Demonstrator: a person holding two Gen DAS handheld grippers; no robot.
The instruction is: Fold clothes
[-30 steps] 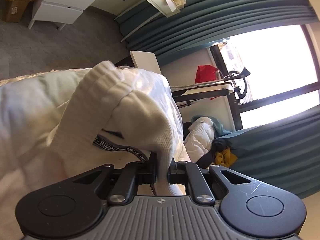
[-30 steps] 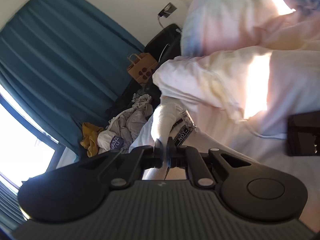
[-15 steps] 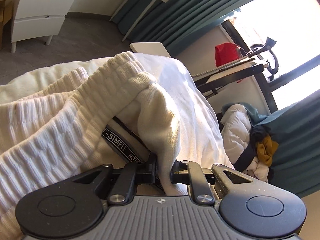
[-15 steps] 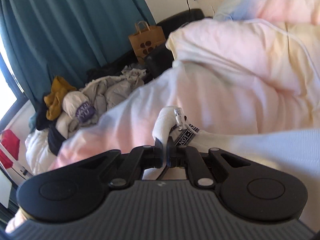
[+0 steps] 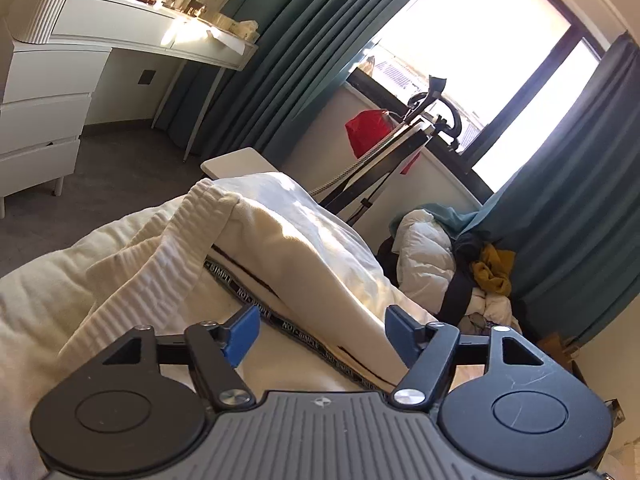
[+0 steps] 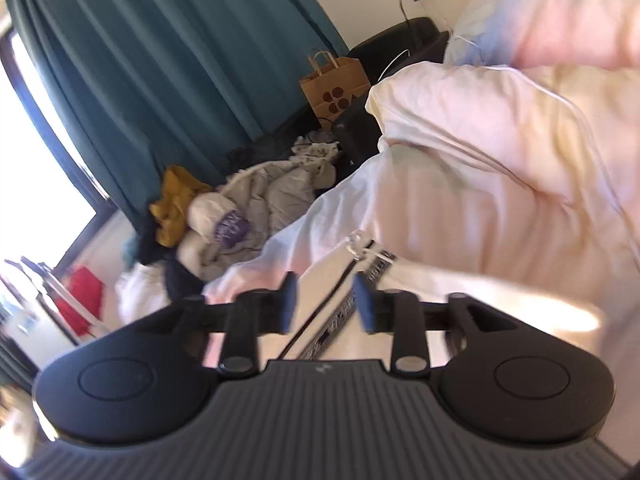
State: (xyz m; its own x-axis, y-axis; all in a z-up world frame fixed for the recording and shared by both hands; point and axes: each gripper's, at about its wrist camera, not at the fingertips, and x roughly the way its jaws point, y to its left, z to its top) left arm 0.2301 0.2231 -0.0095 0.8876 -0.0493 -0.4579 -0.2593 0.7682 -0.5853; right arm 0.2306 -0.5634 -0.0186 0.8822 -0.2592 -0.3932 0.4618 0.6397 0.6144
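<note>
Left gripper [image 5: 320,334]: jaws spread wide, holding nothing. Right gripper [image 6: 326,300]: jaws apart, nothing clamped; view blurred. White garment [image 5: 312,248] lying on bed [image 5: 36,292], ribbed hem [image 5: 160,248] doubled over, lettered black tape [image 5: 296,330] running between left jaws, untouched. Fold judged just laid, unpressed. Risks: hem springing back, being thick and bunched; tape snagging a blue pad [image 5: 240,334] on withdrawal, dragging layers askew. Soft bedding likely to let stack slump.

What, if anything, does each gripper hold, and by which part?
Nothing. The left gripper and the right gripper are both open above the white garment.
</note>
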